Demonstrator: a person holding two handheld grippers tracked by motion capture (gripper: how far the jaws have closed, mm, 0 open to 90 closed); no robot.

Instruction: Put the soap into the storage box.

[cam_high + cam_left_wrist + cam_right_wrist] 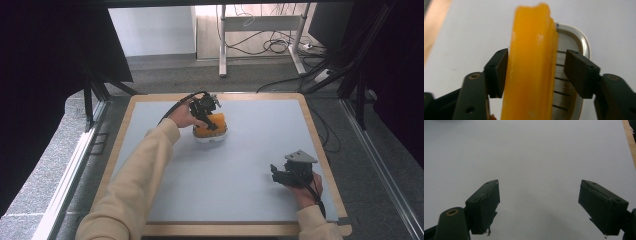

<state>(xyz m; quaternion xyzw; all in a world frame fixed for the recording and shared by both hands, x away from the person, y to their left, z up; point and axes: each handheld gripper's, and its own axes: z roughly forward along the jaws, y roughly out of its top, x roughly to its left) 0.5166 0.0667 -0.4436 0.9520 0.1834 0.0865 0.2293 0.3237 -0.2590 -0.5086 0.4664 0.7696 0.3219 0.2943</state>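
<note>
Up near the far edge of the pale grey table top [240, 160], the left gripper [206, 111] hangs over a thick orange block with a soft, sponge-like look [212, 125], which stands on its edge in a white oval dish with a shiny slotted metal insert [210, 137]. Seen along that gripper in the left gripper view, the orange block [531, 67] rises between the two black jaws. One pad [497, 72] lies against or just beside the block's flat face; I cannot tell whether it touches. The other pad [580, 72] stands clear of the block, with the slotted metal of the dish [565, 82] showing in the gap. So the jaws are parted and do not squeeze the block, which stands in the dish. The hand [182, 116] holding this gripper comes in on a cream sleeve [135, 180] that crosses the table from the near left.

Well apart from all that, the right gripper [280, 175] sits low near the table's near right corner, held in the other hand [305, 192], with its grey three-cornered plate [301, 157] on top. Its own view looks down on bare grey table [536, 157], and its jaws stand wide apart with nothing between them.
</note>
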